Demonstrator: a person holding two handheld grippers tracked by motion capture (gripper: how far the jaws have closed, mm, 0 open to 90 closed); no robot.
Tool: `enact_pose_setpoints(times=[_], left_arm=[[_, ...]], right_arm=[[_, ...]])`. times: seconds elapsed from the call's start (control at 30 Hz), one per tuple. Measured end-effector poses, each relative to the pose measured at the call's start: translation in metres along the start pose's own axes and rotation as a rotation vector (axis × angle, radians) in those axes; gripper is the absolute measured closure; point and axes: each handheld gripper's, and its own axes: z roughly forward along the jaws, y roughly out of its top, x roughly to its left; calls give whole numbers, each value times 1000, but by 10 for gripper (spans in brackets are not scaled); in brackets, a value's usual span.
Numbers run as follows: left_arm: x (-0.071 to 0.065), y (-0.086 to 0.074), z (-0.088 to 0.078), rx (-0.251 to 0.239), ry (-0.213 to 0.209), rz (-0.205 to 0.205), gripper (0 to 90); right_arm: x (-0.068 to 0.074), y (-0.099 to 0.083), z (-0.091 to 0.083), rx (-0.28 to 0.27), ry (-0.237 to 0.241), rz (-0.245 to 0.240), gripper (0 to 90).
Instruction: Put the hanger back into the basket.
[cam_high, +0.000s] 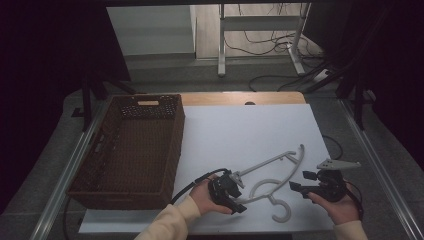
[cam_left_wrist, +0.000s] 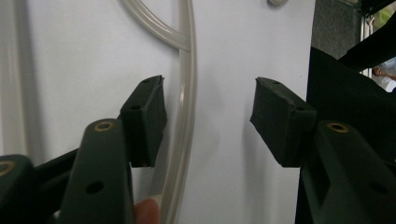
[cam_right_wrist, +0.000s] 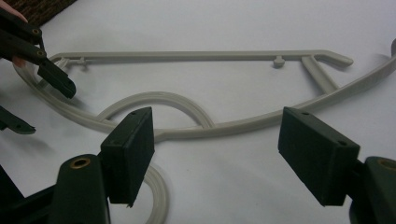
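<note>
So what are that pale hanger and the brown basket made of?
The hanger looks like moulded plastic: pale grey-beige, smooth, with a slight sheen and small moulded pegs visible in the right gripper view. The basket seems to be woven wicker or rattan: dark brown and matt, with a fine weave texture on its walls, though a plastic imitation can't be ruled out.

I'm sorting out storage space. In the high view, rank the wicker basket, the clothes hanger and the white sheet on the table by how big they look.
Largest to smallest in the high view:
1. White sheet
2. Wicker basket
3. Clothes hanger

All three lie on the same table, so nearness to the camera hardly skews this.
</note>
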Motion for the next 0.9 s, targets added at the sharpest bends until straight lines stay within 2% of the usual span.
enact_pose_setpoints(times=[0.07, 0.1, 0.3, 0.43, 0.47, 0.57, 0.7, 0.9], left_arm=[[-1, 0, 3, -9, 0, -11, 453], [0, 0, 3, 10, 3, 7, 462], [-1, 1, 9, 17, 17, -9, 501], [-2, 1, 11, 30, 26, 1, 525], [-2, 1, 11, 32, 28, 3, 559], [-3, 1, 10, 54, 60, 31, 600], [-6, 2, 11, 61, 105, 37, 710], [-9, 1, 13, 57, 131, 57, 729]], right_arm=[[0, 0, 0, 1, 0, 0, 266], [0, 0, 0, 1, 0, 1, 266], [0, 0, 0, -2, 2, 0, 266], [0, 0, -1, -3, 2, 0, 266], [0, 0, -1, -3, 2, 1, 266], [0, 0, 0, -3, 2, 2, 266], [0, 0, 0, -1, 1, 0, 266], [0, 0, 0, -1, -1, 0, 266]])
